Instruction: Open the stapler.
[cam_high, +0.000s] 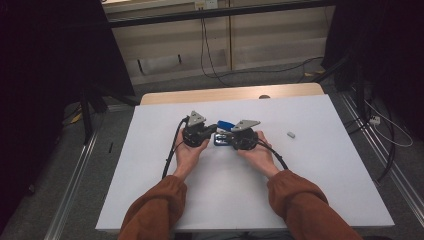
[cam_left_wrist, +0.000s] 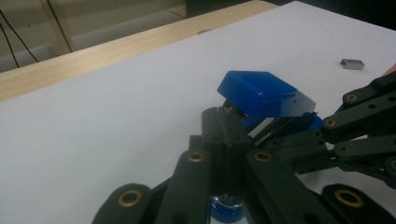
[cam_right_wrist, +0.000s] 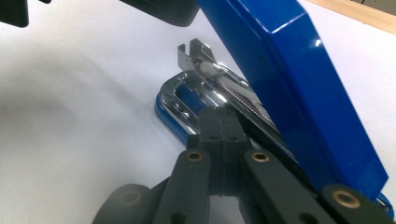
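1. High view: the person's two hands meet at the middle of the white worktop (cam_high: 310, 165), the left gripper (cam_high: 212, 129) and right gripper (cam_high: 227, 137) pointing at each other over a blue stapler (cam_high: 223, 131). A small block of staples (cam_high: 291, 134) lies well apart to the right, untouched. Nothing else clutters the surface; cables trail from each gripper.

2. Left gripper view: its fingers (cam_left_wrist: 223, 135) are together, pressed at the stapler's (cam_left_wrist: 264, 93) rear under the raised blue lid. The right gripper's linkage (cam_left_wrist: 359, 126) crowds in from the right. The staple block (cam_left_wrist: 352, 64) sits beyond.

3. Right gripper view: its fingers (cam_right_wrist: 222, 133) are shut together, resting against the chrome magazine (cam_right_wrist: 224, 86) of the stapler (cam_right_wrist: 299, 84); whether they pinch anything I cannot tell. The lid is swung open, so I judge opening done and loading staples and closing left.
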